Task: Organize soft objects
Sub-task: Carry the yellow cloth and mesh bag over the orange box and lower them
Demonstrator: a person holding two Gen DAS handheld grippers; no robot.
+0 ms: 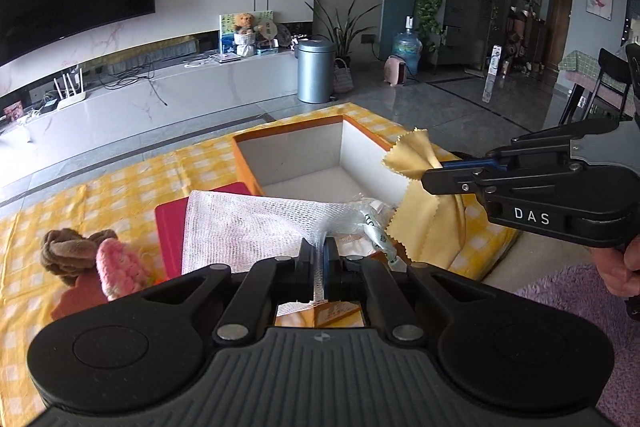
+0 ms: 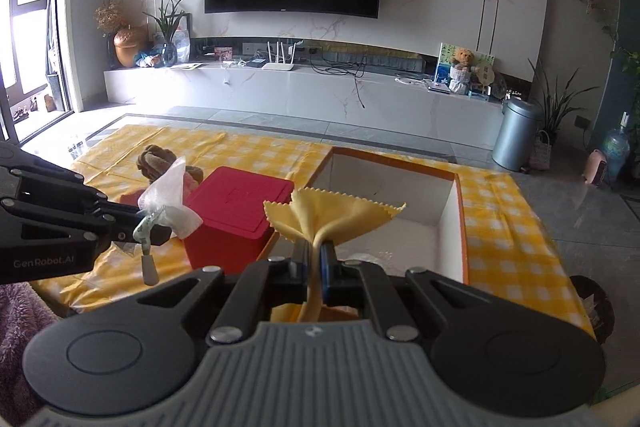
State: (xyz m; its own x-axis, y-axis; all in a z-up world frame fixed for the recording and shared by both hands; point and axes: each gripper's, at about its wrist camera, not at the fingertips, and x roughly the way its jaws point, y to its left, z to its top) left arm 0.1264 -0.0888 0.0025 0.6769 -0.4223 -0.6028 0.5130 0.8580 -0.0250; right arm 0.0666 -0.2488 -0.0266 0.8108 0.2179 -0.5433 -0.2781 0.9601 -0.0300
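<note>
The left gripper [image 1: 320, 259] has its jaws closed tight, pinching a white mesh bag [image 1: 248, 227] between the blue pads. The right gripper [image 2: 318, 259] is likewise clamped, gripping a yellow cloth [image 2: 332, 215] that fans out above its fingertips. Both point forward, held side by side and apart. Part of the person's right hand [image 1: 616, 267] shows behind its handle.

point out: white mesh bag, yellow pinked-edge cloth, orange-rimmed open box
white mesh laundry bag [image 1: 248, 227], left wrist view, on the spread netting.
yellow zigzag-edged cloth [image 2: 340, 213], right wrist view, on the fanned-out upper part.
orange-rimmed open box with white inside [image 2: 460, 203], right wrist view, on its right wall.
</note>
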